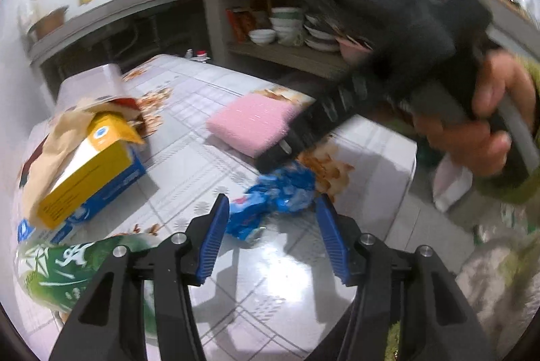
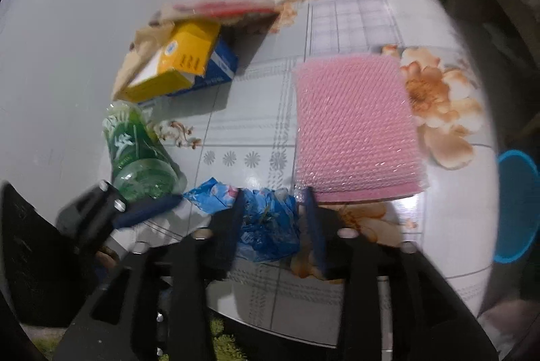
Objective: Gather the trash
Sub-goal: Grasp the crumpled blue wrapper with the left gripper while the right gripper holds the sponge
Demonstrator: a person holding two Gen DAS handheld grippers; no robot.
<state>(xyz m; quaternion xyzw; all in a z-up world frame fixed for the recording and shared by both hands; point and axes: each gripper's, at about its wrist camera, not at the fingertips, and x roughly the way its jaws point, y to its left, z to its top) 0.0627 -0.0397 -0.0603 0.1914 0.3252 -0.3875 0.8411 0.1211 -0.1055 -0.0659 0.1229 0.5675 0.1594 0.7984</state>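
Task early by look: trash all on surface [image 2: 337, 33], nothing seen collected.

Left to gather: blue wrapper [image 2: 266, 219], green bottle [image 2: 141, 158], yellow box [image 2: 175, 67], pink sponge [image 2: 354, 124].

Right hand-held gripper [image 2: 273, 222]: jaws spread, straddling wrapper, pads not clearly pressing.

Left hand-held gripper [image 1: 273, 219]: spread, wrapper just ahead between tips, not gripped.

Blue bin [image 2: 516, 205] beside surface edge, likely drop spot.

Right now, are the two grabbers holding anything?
Left gripper: open, empty; the blue wrapper lies just ahead.
Right gripper: open around the blue wrapper, not squeezing it.
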